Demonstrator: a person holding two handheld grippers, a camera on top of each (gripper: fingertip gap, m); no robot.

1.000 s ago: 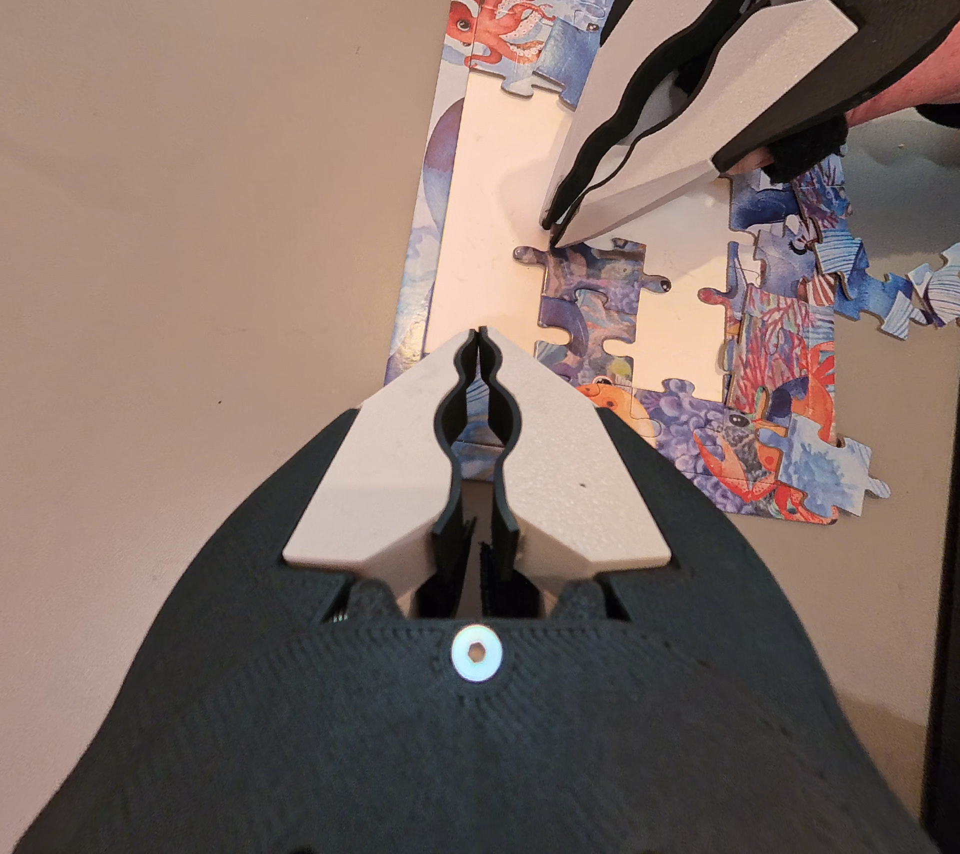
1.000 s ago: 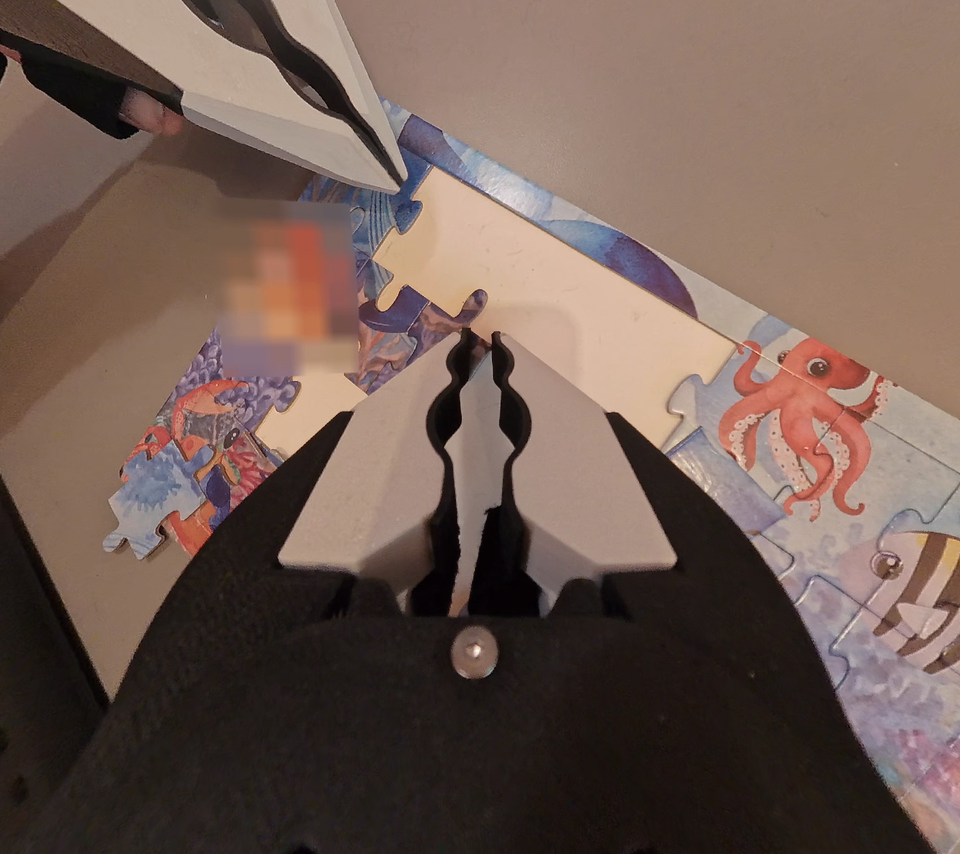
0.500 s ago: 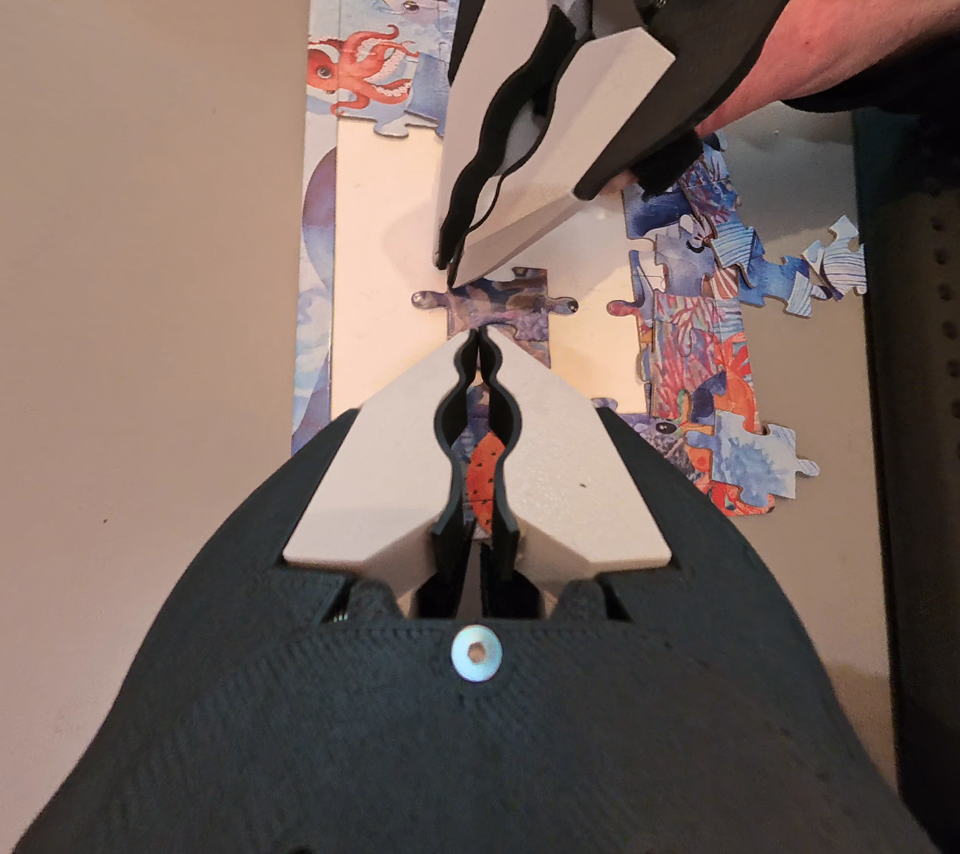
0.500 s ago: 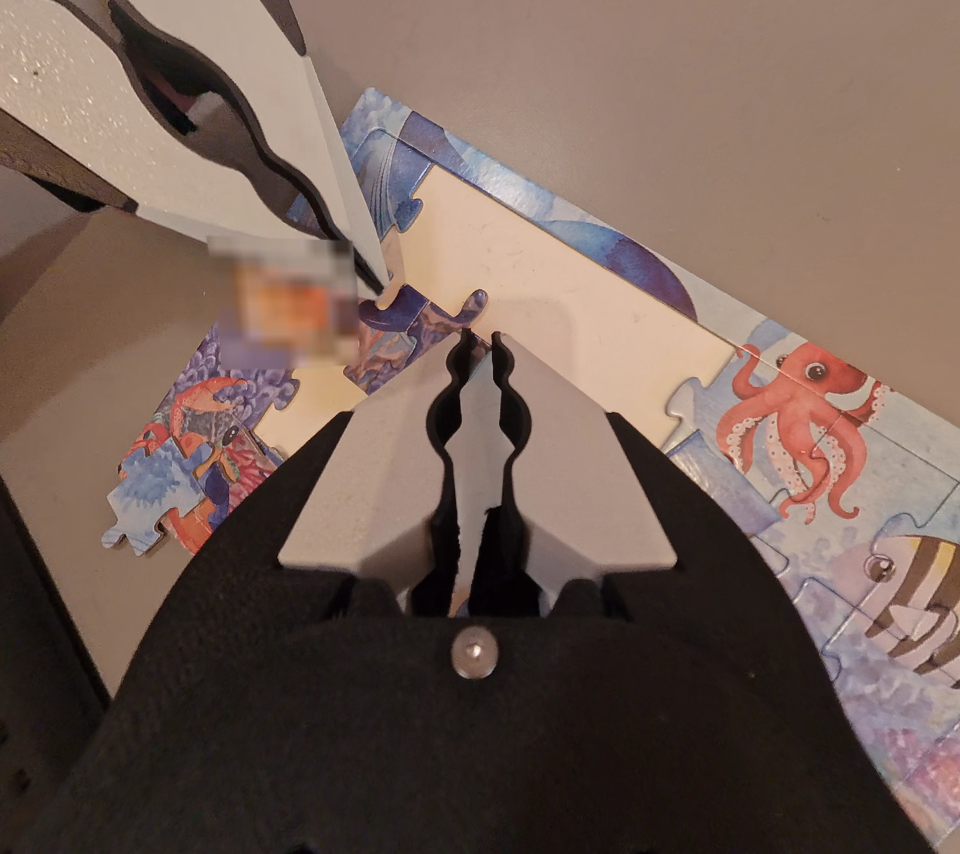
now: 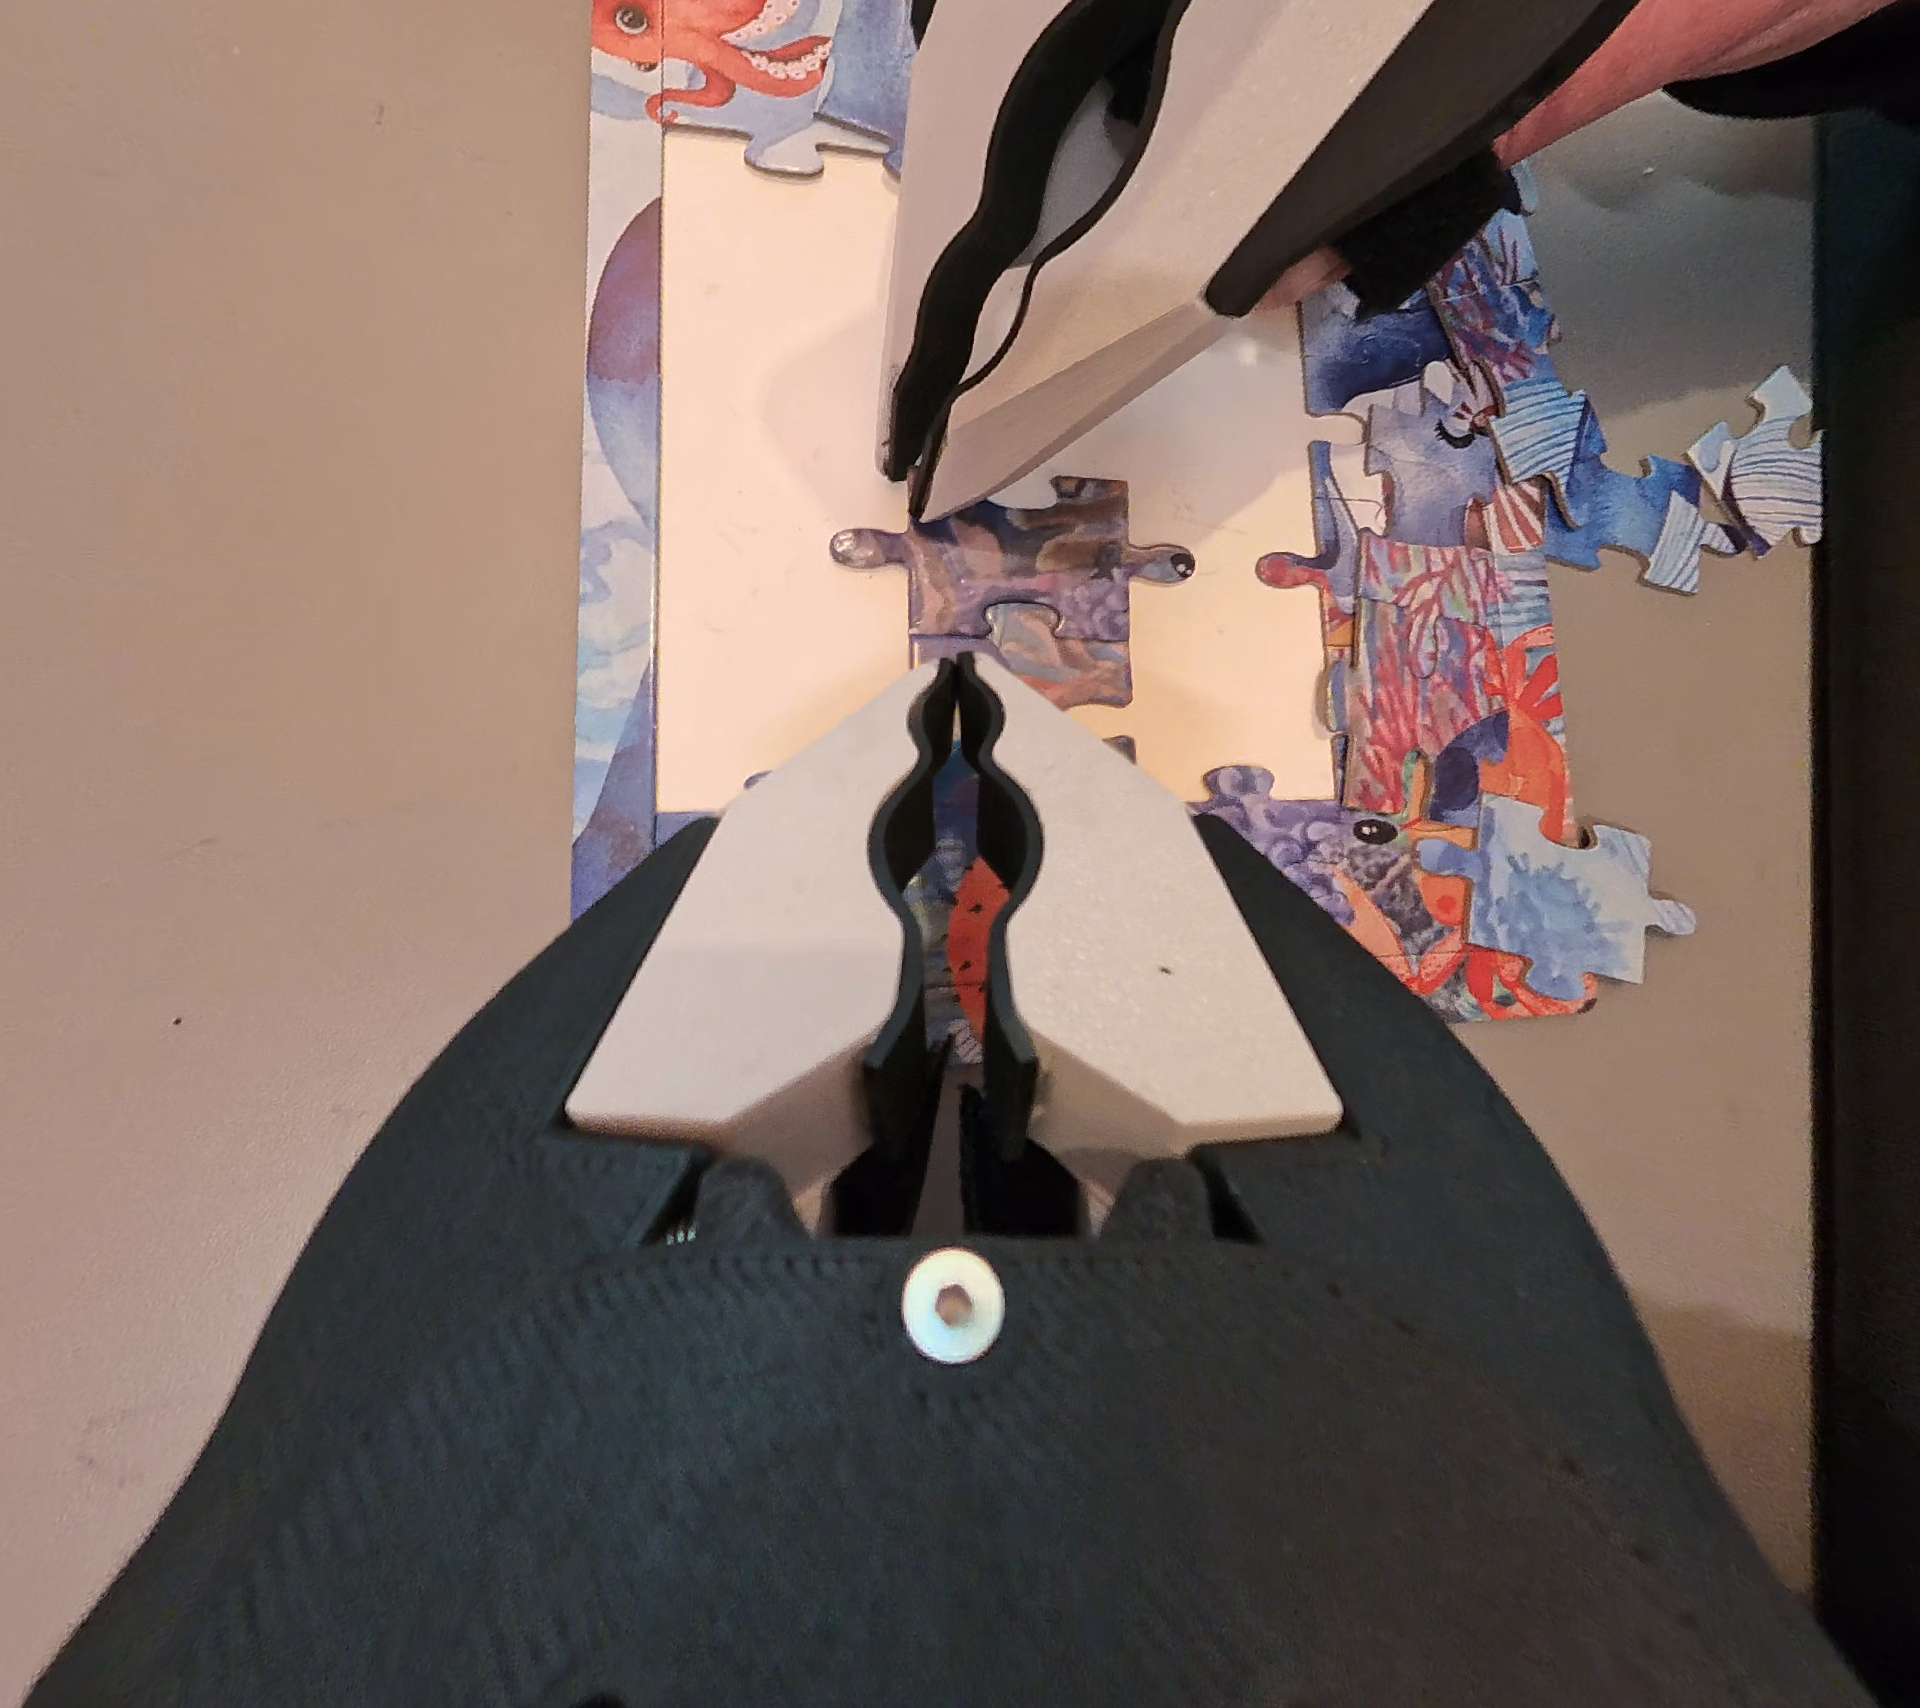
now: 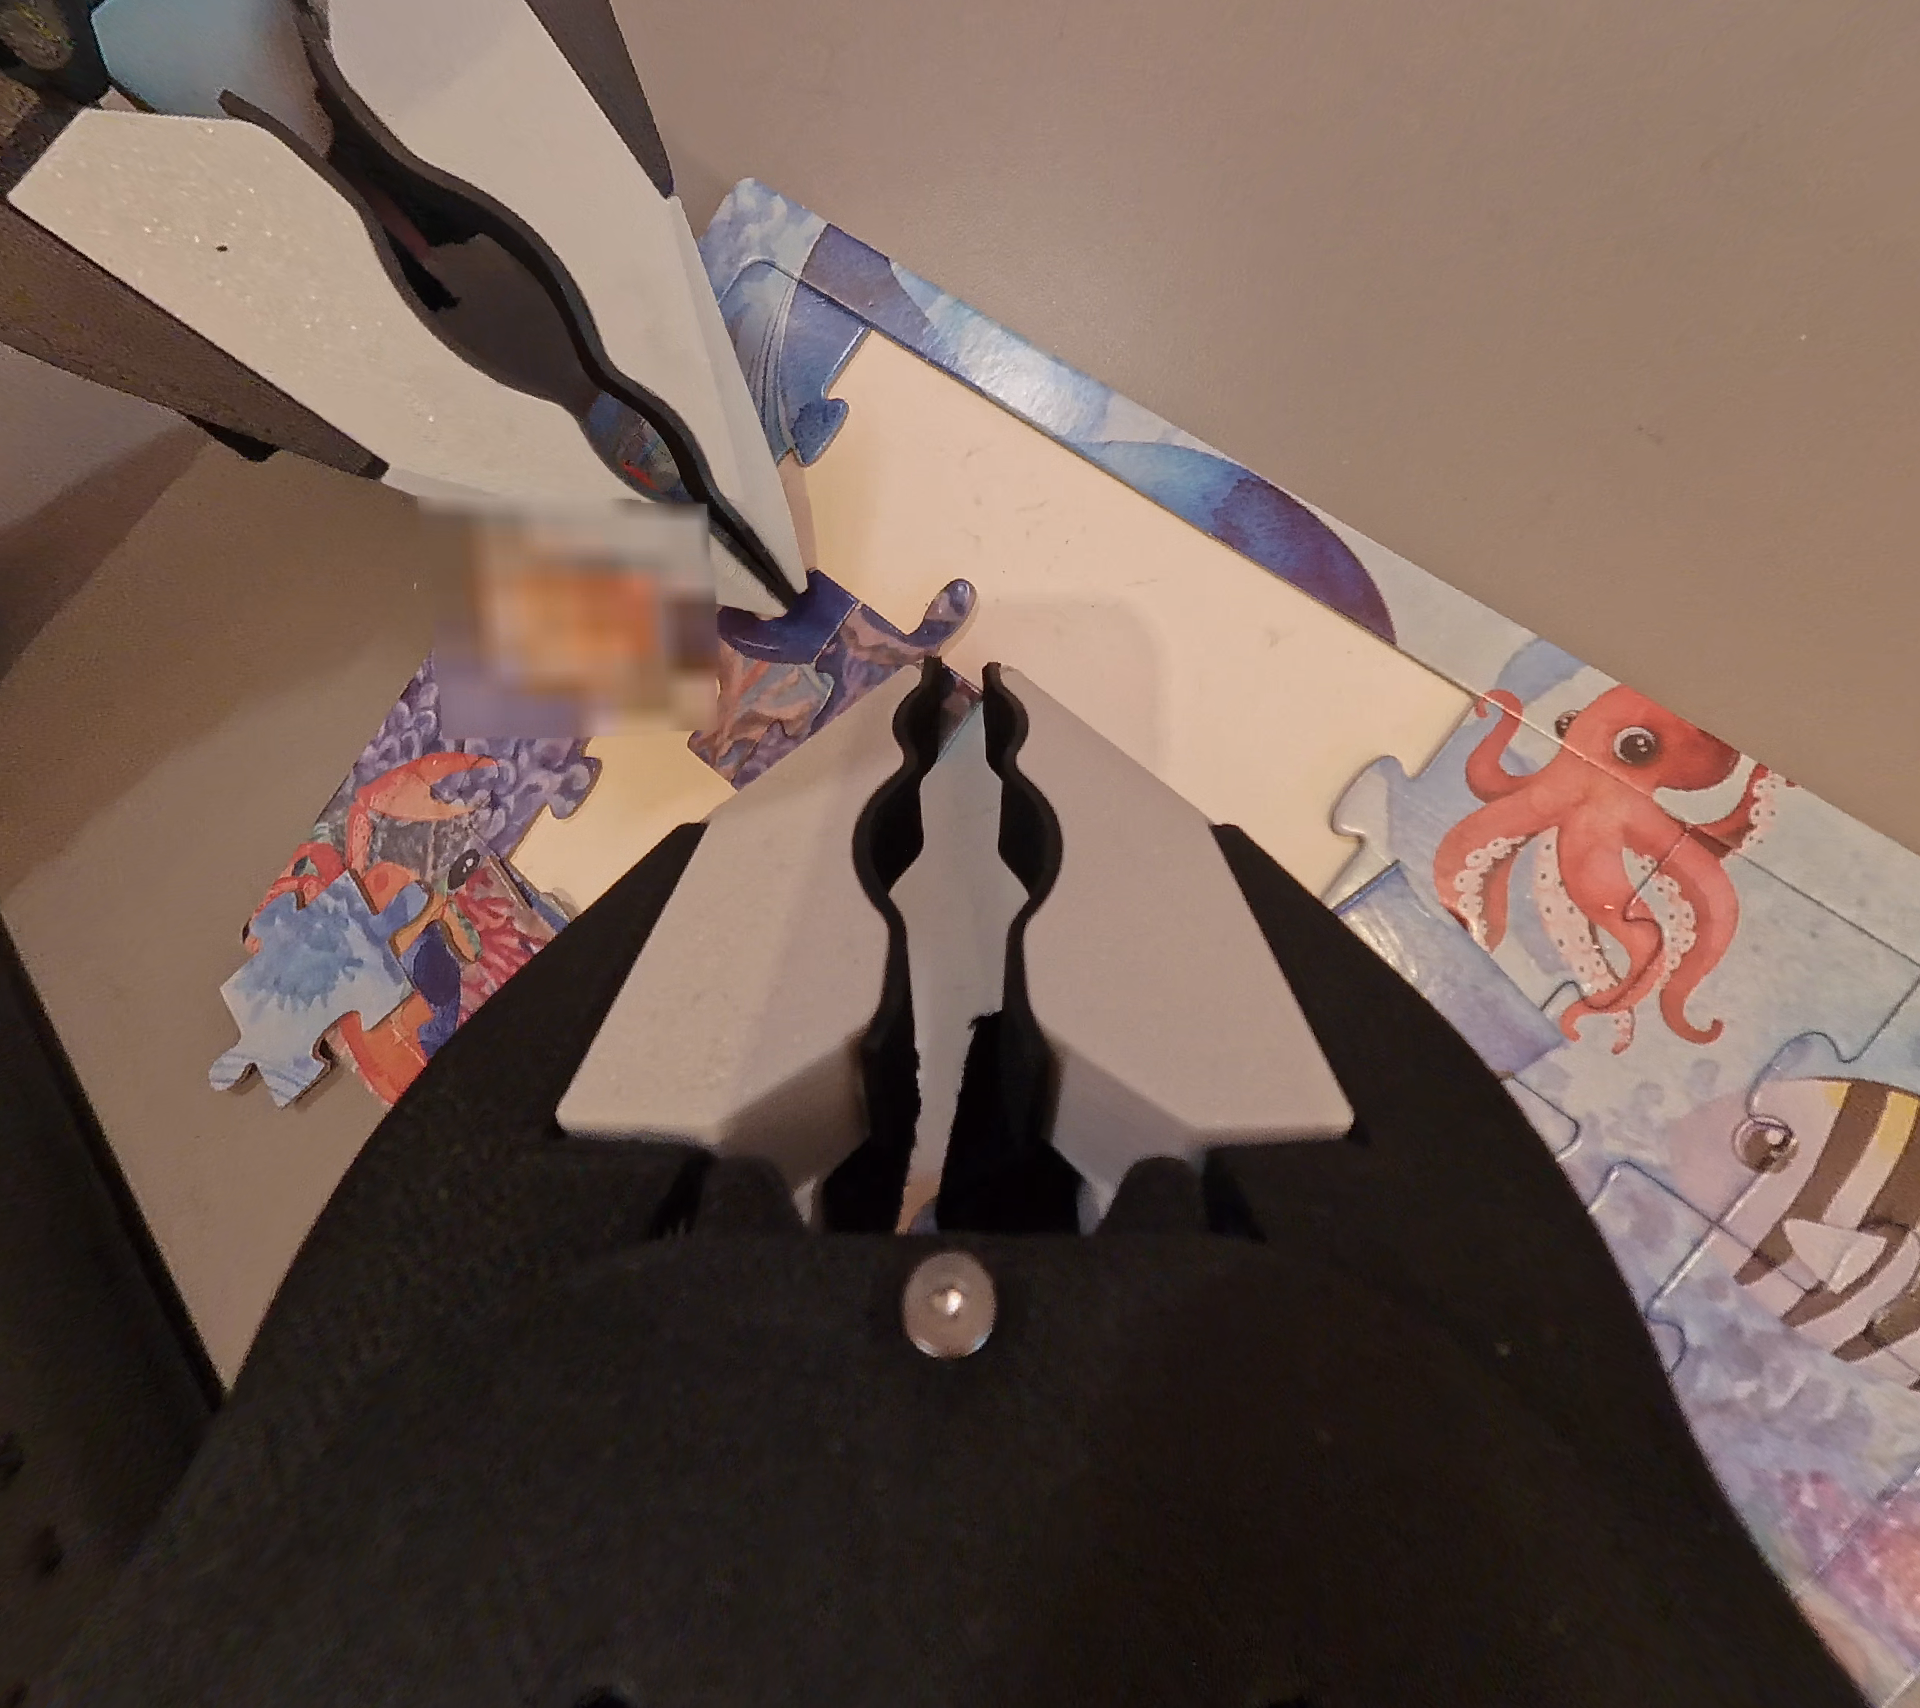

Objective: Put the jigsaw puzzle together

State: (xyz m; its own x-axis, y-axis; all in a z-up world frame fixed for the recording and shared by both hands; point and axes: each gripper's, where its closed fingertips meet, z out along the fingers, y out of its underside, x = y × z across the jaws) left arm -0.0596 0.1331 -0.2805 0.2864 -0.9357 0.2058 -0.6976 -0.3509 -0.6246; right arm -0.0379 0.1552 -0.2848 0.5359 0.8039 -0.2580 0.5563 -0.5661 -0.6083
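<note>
Cream backing board (image 5: pixel 769 370) lies bare across the middle of the jigsaw puzzle's tray, its printed blue frame (image 5: pixel 621 370) lying flat on the tan bench (image 5: pixel 270 411), as two pairs of hand-held tongs meet over a lone pair of joined pieces. The left tongs (image 5: pixel 956 666) are closed to a hairline slit with nothing visibly between the tips, which rest at the near edge of the purple piece pair (image 5: pixel 1023 588); from the right wrist view the same left tongs (image 6: pixel 774 593) press down on the pair's dark-blue knob, apparently to pin it or nudge it sideways rather than lift it. The right tongs (image 6: pixel 961 676) stand a narrow gap apart at the tips, gripping nothing that can be seen, and point at the pair's far corner, just where the left view shows the right tongs (image 5: pixel 914 484) touching or almost touching it. The two tools seem to be used as pushers, working from opposite ends so that the thin card slides flat over the board instead of tipping.

An assembled patch with an orange octopus (image 5: pixel 717 11) and a striped fish (image 6: pixel 1829 1243) fills one end of the tray. A coral-and-crab cluster (image 5: pixel 1455 723) sits at the tray's opposite edge, partly overhanging onto the bench, and loose blue-and-white pieces (image 5: pixel 1725 495) wait just beyond it. Much of the picture remains unfilled, so the job looks well short of done.
</note>
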